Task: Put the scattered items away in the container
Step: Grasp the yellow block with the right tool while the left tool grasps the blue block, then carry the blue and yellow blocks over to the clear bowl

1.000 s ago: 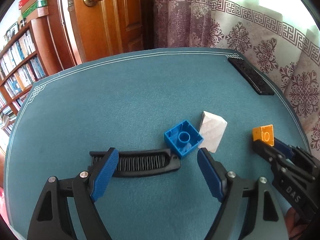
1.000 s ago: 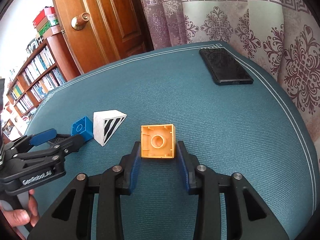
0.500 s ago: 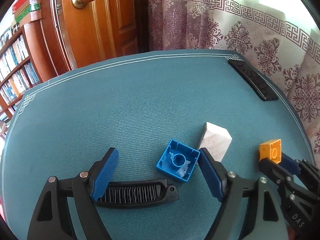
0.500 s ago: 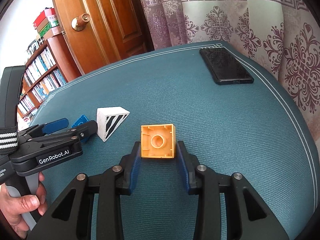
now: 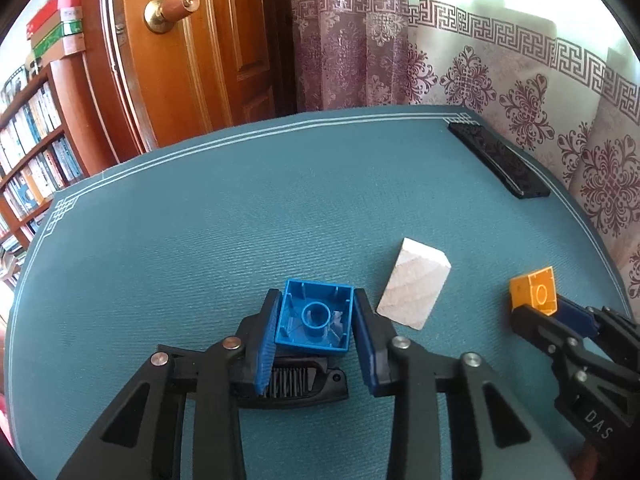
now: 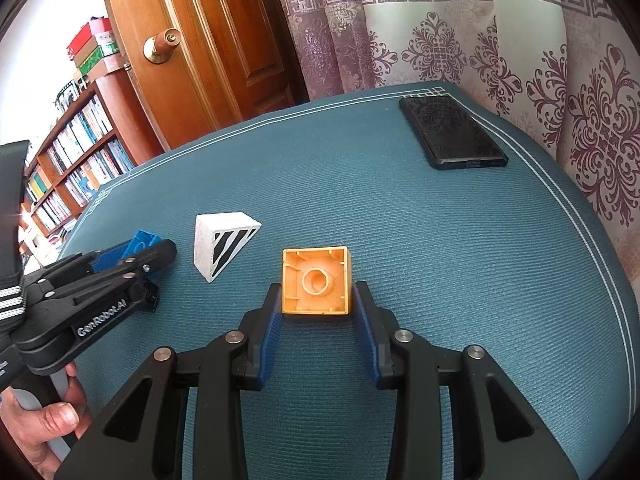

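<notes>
Holding hollow plastic bricks — left gripper (image 5: 315,322) clamps blue brick (image 5: 314,322), right gripper (image 6: 317,302) clamps orange brick (image 6: 316,282); light, rigid, likely slippery — grip flat sidewalls.

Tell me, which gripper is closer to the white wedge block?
Left. The left gripper, holding the blue brick, sits right beside the white wedge block; the right gripper is farther away.

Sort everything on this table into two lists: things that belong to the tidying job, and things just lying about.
Job items:
blue brick, in the left gripper
orange brick, in the right gripper
white wedge block
black comb, probably

Lying about:
black phone
teal table mat

No container is visible.
</notes>
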The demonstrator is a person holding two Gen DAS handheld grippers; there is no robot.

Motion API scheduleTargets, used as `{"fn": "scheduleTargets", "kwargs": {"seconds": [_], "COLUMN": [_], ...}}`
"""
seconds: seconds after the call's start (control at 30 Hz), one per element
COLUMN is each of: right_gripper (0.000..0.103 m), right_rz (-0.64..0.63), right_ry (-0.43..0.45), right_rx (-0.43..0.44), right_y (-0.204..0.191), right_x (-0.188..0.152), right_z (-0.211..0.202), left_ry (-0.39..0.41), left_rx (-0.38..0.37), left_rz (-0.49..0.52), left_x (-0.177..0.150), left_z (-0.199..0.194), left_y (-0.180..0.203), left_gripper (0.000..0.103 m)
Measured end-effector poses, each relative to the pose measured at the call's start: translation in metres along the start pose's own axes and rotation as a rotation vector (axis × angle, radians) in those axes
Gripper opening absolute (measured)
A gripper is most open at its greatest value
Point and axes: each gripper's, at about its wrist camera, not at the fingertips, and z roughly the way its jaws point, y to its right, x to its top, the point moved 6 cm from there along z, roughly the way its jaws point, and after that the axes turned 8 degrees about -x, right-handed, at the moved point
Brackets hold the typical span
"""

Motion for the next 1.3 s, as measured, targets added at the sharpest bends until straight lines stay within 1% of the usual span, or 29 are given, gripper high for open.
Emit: {"fn": "scheduleTargets", "kwargs": {"seconds": [0.13,0.3,0.6,0.77,0.93,1.13,1.3], "right_gripper": [0.038,0.038,0.037,0.037,0.037,0.037,0.037], "right_rz": [-0.001,0.0,0.004,0.007,0.011,-0.031,-0.055], "right_ry": [0.0,0.0,0.002,0.004,0.006,0.038,0.024], "right_rx": [-0.001,0.001,0.007,0.025,0.075,0.146,0.213], "right_y": [-0.001,-0.001,-0.003,-0.004,-0.01,-0.033,-0.052], "right_x": [0.0,0.0,0.001,0.002,0.0,-0.001,-0.007], "right_z": [0.0,-0.001,-0.002,-0.002,-0.009,-0.026,-0.035], "left_ry": [0.026,0.03,0.04,0.038,0.046,0.066,0.074], "left_rx": [-0.002,-0.004,0.022,0.045,0.095,0.141,0.172], "left_rz": [-0.018,-0.049,-0.096,-0.123,-0.119,-0.112,-0.124], "left_x": [0.001,-0.005,-0.025,-0.041,-0.054,-0.064,-0.073], "left_z": [-0.012,-0.028,-0.062,-0.079,-0.095,-0.114,-0.129], "left_y": [-0.004,-0.009,-0.022,-0.028,-0.033,-0.038,-0.045], "left_gripper": [0.038,0.038,0.038,0.038,0.038,0.038,0.038]}}
